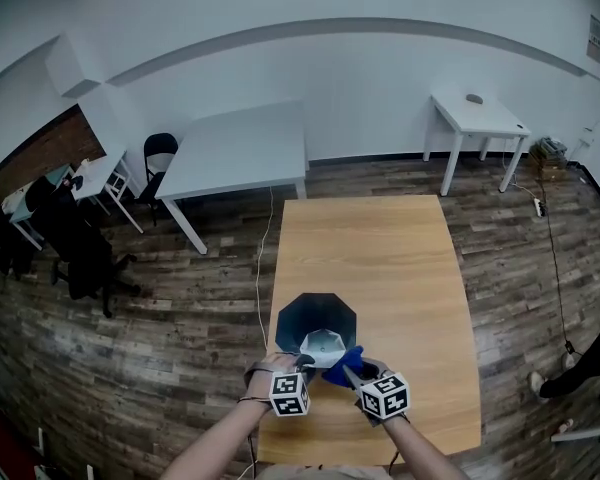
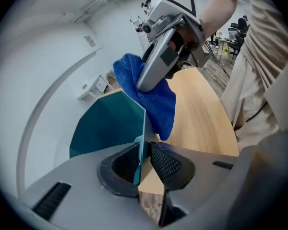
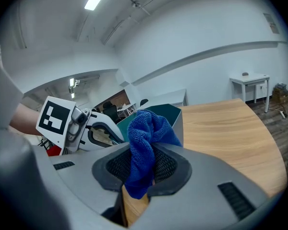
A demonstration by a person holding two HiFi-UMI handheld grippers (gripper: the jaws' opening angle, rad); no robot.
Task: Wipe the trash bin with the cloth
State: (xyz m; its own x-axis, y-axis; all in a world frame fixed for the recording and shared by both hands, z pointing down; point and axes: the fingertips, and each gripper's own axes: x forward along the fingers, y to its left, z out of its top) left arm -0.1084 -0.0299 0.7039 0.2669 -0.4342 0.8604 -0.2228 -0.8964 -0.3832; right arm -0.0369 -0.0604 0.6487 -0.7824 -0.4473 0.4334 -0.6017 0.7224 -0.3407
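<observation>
The dark teal trash bin (image 1: 317,320) stands upright near the front edge of the wooden table (image 1: 380,258), its pale inside showing. My left gripper (image 1: 298,361) reaches down over the bin's near rim. In the left gripper view the thin bin wall (image 2: 110,123) runs between the left gripper (image 2: 143,161) pads, which close on it. The right gripper (image 1: 352,373) is shut on a bunched blue cloth (image 1: 340,361), just right of the rim. The cloth (image 3: 146,128) bulges up between the right gripper's (image 3: 143,164) pads, with the bin (image 3: 172,113) behind it. From the left gripper's camera, the cloth (image 2: 158,104) hangs against the bin's top edge.
White tables (image 1: 240,148) (image 1: 475,116) stand beyond the wooden table, by the far wall. Black office chairs (image 1: 80,253) are at the left. A person (image 1: 580,363) is at the right edge, near a floor cable (image 1: 552,258).
</observation>
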